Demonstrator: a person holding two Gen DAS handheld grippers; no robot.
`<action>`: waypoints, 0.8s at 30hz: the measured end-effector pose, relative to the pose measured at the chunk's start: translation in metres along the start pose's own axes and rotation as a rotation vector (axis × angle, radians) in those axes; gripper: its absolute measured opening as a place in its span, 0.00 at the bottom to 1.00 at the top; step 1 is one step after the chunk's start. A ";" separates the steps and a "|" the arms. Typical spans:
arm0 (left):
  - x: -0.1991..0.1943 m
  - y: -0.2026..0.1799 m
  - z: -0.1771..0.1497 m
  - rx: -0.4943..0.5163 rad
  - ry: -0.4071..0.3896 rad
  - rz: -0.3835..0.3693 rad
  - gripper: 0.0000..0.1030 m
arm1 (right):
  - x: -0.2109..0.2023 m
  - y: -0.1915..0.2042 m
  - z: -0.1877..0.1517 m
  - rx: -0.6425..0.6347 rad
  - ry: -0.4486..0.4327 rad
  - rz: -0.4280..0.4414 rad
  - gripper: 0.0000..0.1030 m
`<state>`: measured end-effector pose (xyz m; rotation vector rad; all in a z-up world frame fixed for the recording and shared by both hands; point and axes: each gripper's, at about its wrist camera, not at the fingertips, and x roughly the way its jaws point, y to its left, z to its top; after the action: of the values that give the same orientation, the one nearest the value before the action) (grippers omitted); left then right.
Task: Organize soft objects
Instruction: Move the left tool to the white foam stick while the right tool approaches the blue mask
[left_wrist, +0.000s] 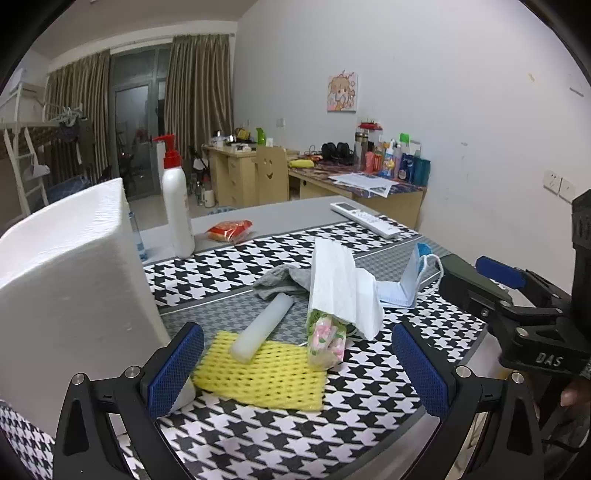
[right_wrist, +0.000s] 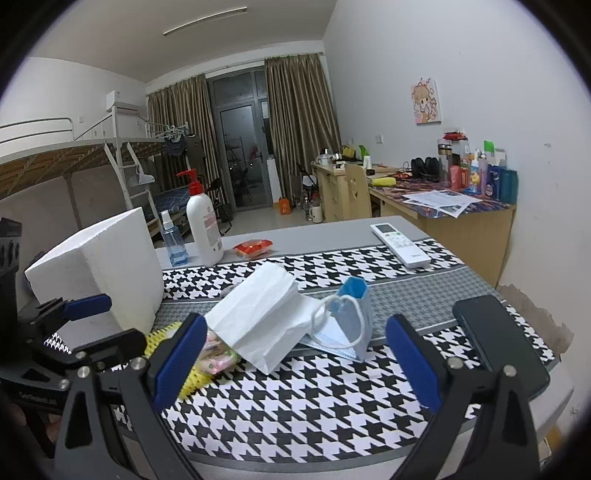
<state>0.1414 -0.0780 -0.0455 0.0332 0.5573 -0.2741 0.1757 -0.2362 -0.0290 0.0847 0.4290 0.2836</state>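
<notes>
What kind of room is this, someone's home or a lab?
Most likely a shared dormitory room. A metal loft bed with a ladder stands on the left, wooden study desks crowded with bottles line the right wall, and curtains frame a glass balcony door.

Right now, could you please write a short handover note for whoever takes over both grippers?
Left gripper: open, empty, above the yellow foam mat.
Right gripper: open, empty, facing the face mask.
On the tablecloth: white foam tube lying on the mat, tissue packet with a tissue pulled out, grey sock behind, white foam box at left.
Done: nothing visibly sorted.
Left: gather all the soft things.
</notes>
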 end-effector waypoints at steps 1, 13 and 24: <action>0.003 -0.001 0.000 0.001 0.005 0.004 0.99 | 0.001 -0.002 0.000 0.003 0.001 0.000 0.96; 0.030 0.001 0.007 -0.002 0.061 0.044 0.99 | 0.016 -0.013 0.005 0.022 0.028 0.007 0.96; 0.042 0.016 0.005 -0.024 0.092 0.220 0.98 | 0.031 -0.017 0.004 0.030 0.056 0.013 0.96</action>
<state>0.1819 -0.0735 -0.0642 0.0839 0.6424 -0.0516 0.2090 -0.2436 -0.0405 0.1091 0.4889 0.2932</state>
